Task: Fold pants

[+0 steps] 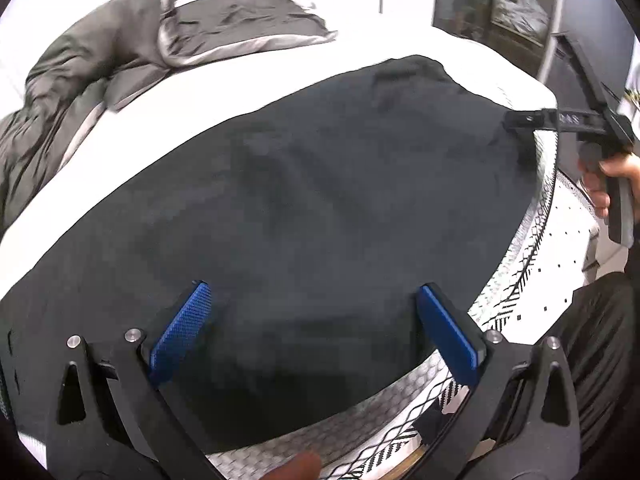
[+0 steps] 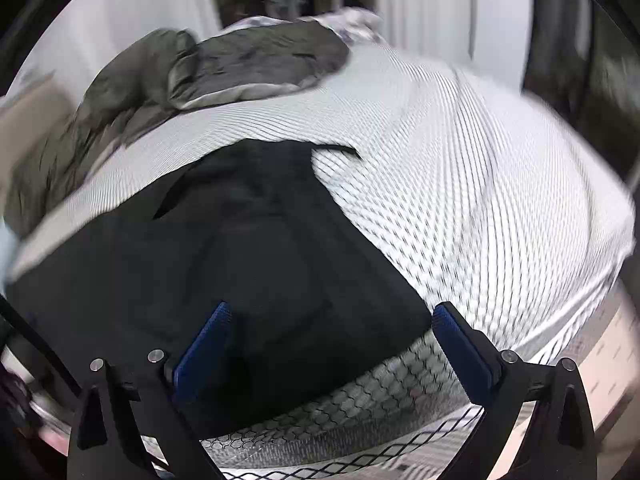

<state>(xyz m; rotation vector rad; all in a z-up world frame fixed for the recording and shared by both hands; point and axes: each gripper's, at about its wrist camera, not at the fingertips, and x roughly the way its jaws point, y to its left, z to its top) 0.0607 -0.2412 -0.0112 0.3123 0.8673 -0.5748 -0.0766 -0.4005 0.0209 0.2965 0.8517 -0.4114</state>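
While the black pants (image 1: pixel 304 208) lie spread across the near part of the mattress (image 1: pixel 224 92), we hold both grippers above them with nothing clamped in either. In the left wrist view, our left gripper (image 1: pixel 312 320) has its two blue-padded fingers (image 1: pixel 184 324) set wide apart, and dark cloth fills the gap between them; we cannot tell whether the fingertips touch the fabric or hang just over it. The cloth's near edge runs along the patterned side of the mattress (image 1: pixel 516 276), close to the right finger. At the far right of that view our right gripper (image 1: pixel 520 120) reaches in from the side, its black tip at the pants' far right edge, with our right hand (image 1: pixel 608 184) wrapped around the handle; from this angle its fingers look narrow, but the view is too oblique to judge them. The right wrist view settles it: the right gripper (image 2: pixel 332 340) stands wide open, its blue pads (image 2: pixel 208 344) on either side of the pants' (image 2: pixel 224 264) near corner, the left pad over dark cloth and the right pad over the white, mesh-patterned mattress cover (image 2: pixel 480 200). The picture is motion-blurred. A rumpled grey blanket (image 2: pixel 160 92) and a grey pillow (image 1: pixel 240 20) sit at the far end of the bed, well apart from the pants.
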